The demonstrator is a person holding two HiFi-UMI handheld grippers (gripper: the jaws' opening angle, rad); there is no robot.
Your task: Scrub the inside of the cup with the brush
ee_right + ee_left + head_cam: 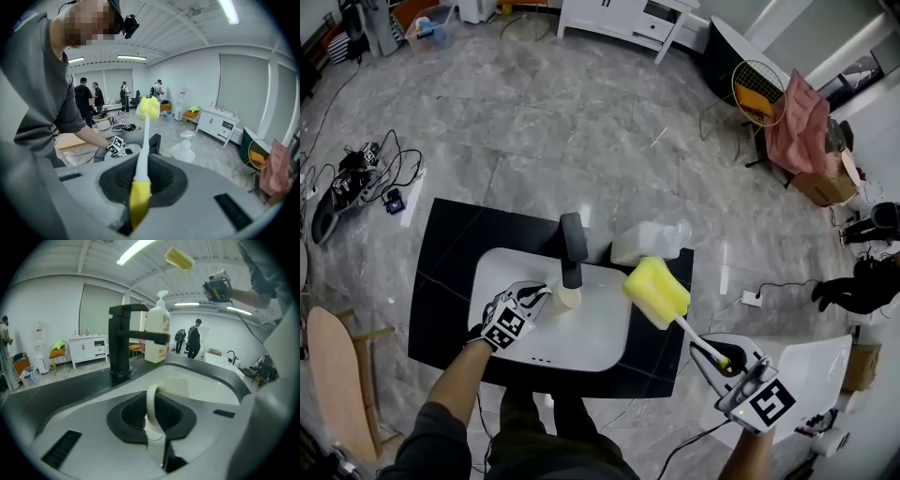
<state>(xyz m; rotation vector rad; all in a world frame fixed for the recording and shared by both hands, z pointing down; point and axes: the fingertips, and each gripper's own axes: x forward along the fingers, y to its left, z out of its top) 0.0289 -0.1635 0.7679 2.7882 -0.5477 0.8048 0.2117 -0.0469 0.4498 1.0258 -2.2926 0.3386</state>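
A small cream cup hangs low over the white sink, just in front of the black faucet. My left gripper is shut on its rim; in the left gripper view the rim stands edge-on between the jaws of that gripper. My right gripper is shut on the yellow end of the brush's handle. The white shaft rises to a yellow sponge head, which sits to the right of the cup and apart from it. The same sponge head shows in the right gripper view.
The sink is set in a black counter. A white soap pump bottle lies behind the basin on the right of the faucet. A white table stands at the lower right. Cables and gear lie on the floor at left.
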